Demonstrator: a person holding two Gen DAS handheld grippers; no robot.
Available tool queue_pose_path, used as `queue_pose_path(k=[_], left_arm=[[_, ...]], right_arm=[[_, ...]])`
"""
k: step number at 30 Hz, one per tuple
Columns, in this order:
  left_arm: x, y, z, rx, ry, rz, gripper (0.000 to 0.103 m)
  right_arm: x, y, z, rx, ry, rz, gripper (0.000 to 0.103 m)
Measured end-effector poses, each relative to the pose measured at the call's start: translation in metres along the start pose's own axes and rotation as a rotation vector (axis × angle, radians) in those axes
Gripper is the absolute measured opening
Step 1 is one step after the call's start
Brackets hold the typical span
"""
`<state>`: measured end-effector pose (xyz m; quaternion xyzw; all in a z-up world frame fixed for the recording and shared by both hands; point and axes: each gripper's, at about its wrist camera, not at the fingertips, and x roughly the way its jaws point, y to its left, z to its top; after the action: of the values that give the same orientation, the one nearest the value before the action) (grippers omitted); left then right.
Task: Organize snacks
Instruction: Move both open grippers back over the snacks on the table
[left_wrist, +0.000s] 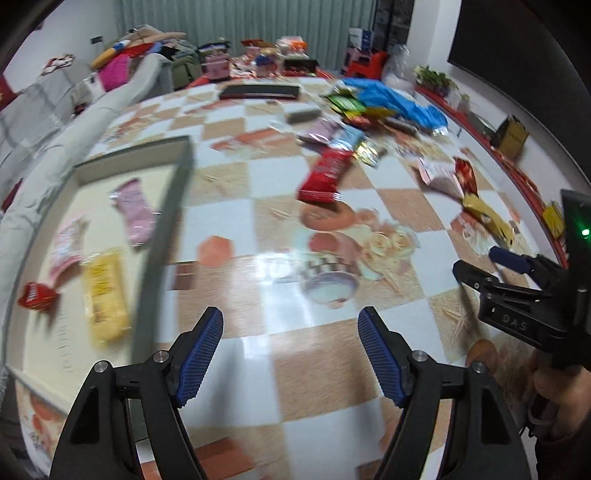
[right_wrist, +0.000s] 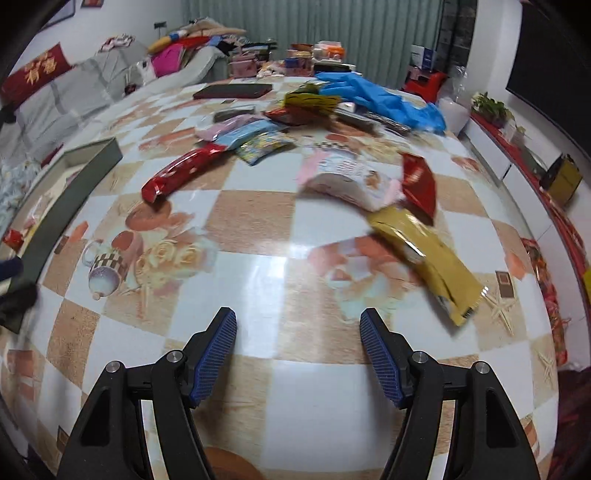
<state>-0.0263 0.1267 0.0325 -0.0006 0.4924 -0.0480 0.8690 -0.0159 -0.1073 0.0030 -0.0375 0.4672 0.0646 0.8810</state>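
My left gripper (left_wrist: 290, 334) has its fingers (left_wrist: 197, 356) spread wide with nothing between the blue ribbed pads. It hovers above the tabletop (left_wrist: 258, 280) and points forward and slightly down.

My right gripper (right_wrist: 298, 336) is in the same state: fingers (right_wrist: 380, 360) parted wide, nothing between them, held over the tabletop and angled down along it.

From the left wrist view I can see the right gripper (left_wrist: 480, 273) off to the right side, its black body reaching in with a blue-padded finger showing, and my right hand (left_wrist: 557, 398) wrapped round its handle below. The two grippers are well apart.
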Motion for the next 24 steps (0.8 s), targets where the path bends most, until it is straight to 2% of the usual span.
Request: queue_pose_path(k=[1,3,6,13,15,17,24], left_arm=[[0.008,-0.007,0.003,0.01,0.007,0.007,0.079],[0.021,-0.017,0.008,0.033,0.015,0.024,0.079],[0.036,-0.027,0.014,0.06,0.022,0.055,0.079],[0.043,-0.029,0.015,0.077,-0.049,0.043,0.087],[0.046,-0.024,0.015,0.053,-0.058,0.029,0.098],[0.05,-0.021,0.016,0.034,-0.042,0.034,0.103],[0.049,-0.022,0.016,0.036,-0.043,0.039,0.103]], right_arm=[[0.0,-0.005,-0.003,0.003,-0.004,-0.006,0.081],[0.001,-0.01,-0.005,0.011,-0.021,0.009,0.085],[0.003,-0.004,-0.006,-0.02,-0.02,0.002,0.097],[0.006,-0.002,-0.005,-0.029,-0.019,0.019,0.098],[0.006,-0.002,-0.005,-0.031,-0.018,0.02,0.099],[0.007,-0.001,-0.004,-0.039,-0.011,0.025,0.102],[0.008,-0.001,-0.004,-0.038,-0.011,0.025,0.102]])
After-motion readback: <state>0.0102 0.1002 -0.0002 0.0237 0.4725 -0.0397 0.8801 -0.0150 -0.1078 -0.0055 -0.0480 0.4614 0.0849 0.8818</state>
